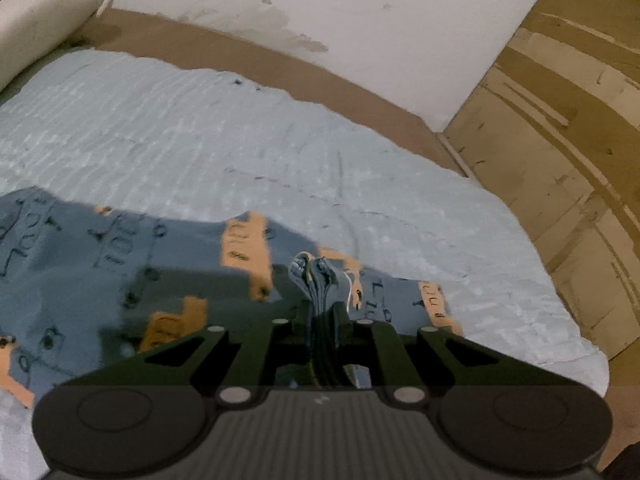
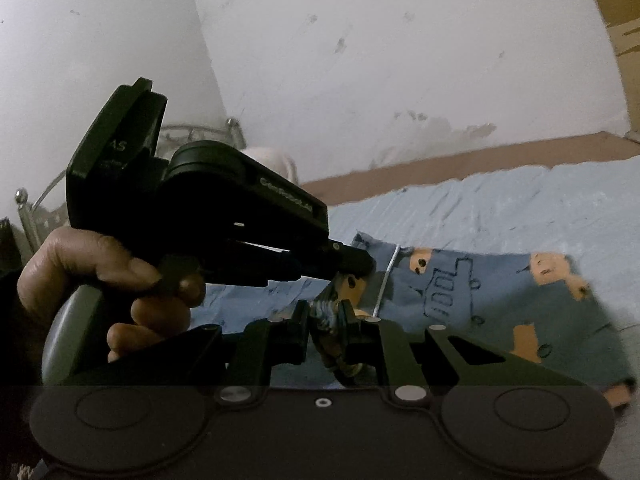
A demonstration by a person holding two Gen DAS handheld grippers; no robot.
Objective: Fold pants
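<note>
Blue printed pants (image 1: 120, 264) pinched by L claw (image 1: 325, 316), R claw (image 2: 325, 318); logo unreadable.

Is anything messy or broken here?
Nothing is broken. The wall has stained, peeling patches just above the bed. The pants lie rumpled on the blue bedspread, but both the left gripper and right gripper are pinching bunched fabric.

On the left gripper (image 2: 356, 266) we read the letters "AS" on its rear block. Pale lettering along its side is too blurred to read.
</note>
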